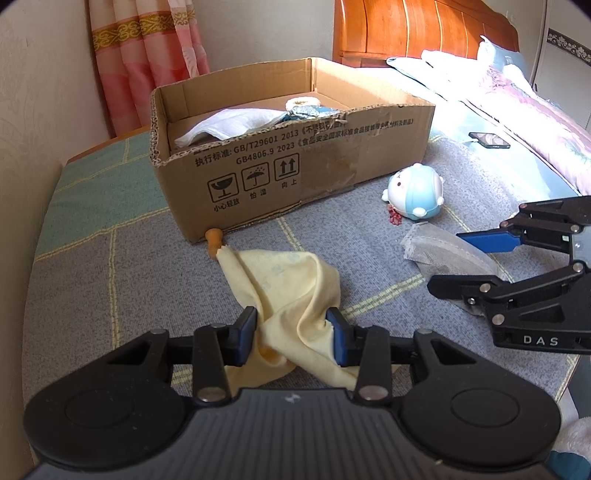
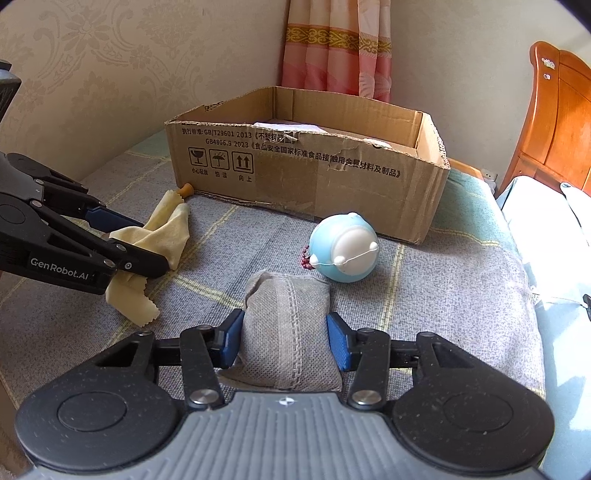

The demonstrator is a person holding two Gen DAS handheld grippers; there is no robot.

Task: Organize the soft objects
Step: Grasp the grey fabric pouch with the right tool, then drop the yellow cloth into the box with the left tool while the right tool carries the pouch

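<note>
On the bed (image 1: 140, 258), before a cardboard box (image 1: 295, 162), a yellow cloth (image 1: 291, 291) was clenched by the left gripper (image 1: 291, 332), a grey pouch (image 2: 288, 332) was gripped by the right gripper (image 2: 286, 341), near a blue toy (image 2: 343, 251).

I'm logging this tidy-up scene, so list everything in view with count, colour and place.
cardboard box: 1, brown, far end of the bed, cloths inside
yellow cloth: 1, pale yellow, near the box, in left gripper
grey pouch: 1, grey, on the blanket, in right gripper
round toy: 1, blue and white, beside the box
orange peg: 1, at the box's corner
phone: 1, black, on the bed
blanket: 1, grey-green check
curtain: 1, pink
headboard: 1, wooden
left gripper: shut on cloth
right gripper: shut on pouch
</note>
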